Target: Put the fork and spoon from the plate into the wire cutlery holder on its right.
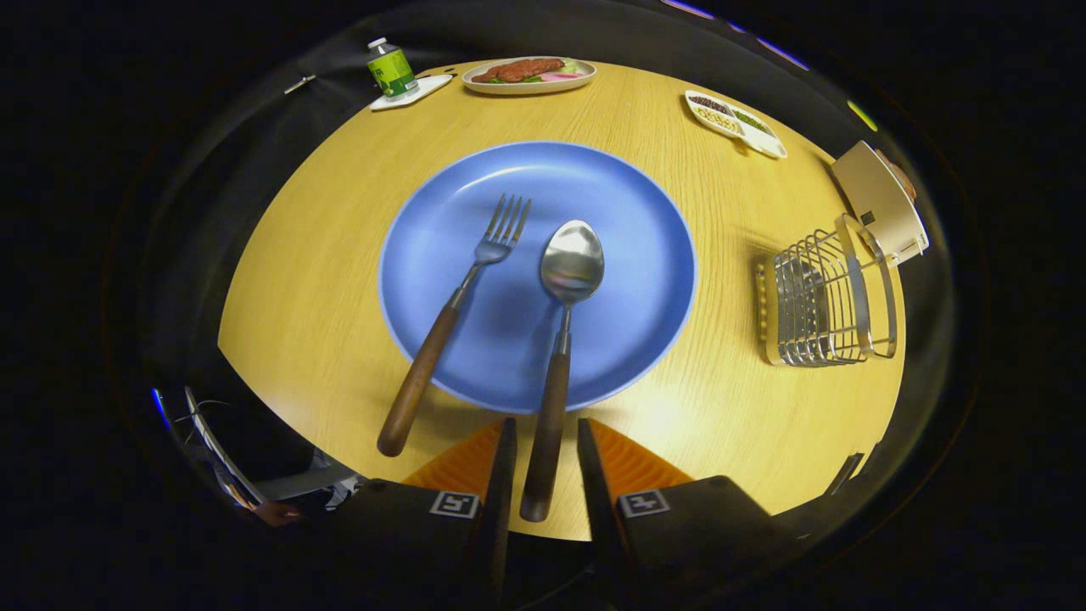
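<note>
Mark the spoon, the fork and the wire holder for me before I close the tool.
spoon (572, 261), gripper view, on its bowl; handle between the open tool (545, 441) fingers.
fork (490, 249), gripper view, on the base of its tines.
wire cutlery holder (821, 297), gripper view, on its wire side.

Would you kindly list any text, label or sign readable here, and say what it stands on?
Green bottle: label print too small and blurred to read.
Claw, fingers either side of the spoon handle: square coded markers, no words.
Nothing else carries readable text.

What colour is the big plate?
Blue; the plate shows best in the gripper view.
</note>
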Demonstrator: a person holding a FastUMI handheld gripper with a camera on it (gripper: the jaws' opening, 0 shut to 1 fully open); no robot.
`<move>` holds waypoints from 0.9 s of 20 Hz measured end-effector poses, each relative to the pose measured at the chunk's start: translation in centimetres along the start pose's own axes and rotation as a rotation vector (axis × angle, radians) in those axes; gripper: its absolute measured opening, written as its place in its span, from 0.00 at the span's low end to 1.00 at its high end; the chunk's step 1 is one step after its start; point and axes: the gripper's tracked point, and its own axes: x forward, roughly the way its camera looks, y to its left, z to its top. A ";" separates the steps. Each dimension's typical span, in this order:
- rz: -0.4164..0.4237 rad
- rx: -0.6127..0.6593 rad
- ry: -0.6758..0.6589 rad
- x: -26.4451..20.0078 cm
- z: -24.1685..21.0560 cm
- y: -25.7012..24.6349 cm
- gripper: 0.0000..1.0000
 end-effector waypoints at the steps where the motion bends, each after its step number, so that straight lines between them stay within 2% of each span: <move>1: -0.005 0.015 -0.008 0.0 0.3 -0.3 0.24; 2: 0.025 0.023 -0.008 0.1 0.4 0.2 0.21; 4: 0.031 0.034 -0.004 -0.6 -0.1 0.3 0.13; 15: 0.092 0.102 -0.145 -4.5 3.2 -1.2 0.09; 18: 0.119 0.113 -0.184 -6.9 4.1 -1.7 0.09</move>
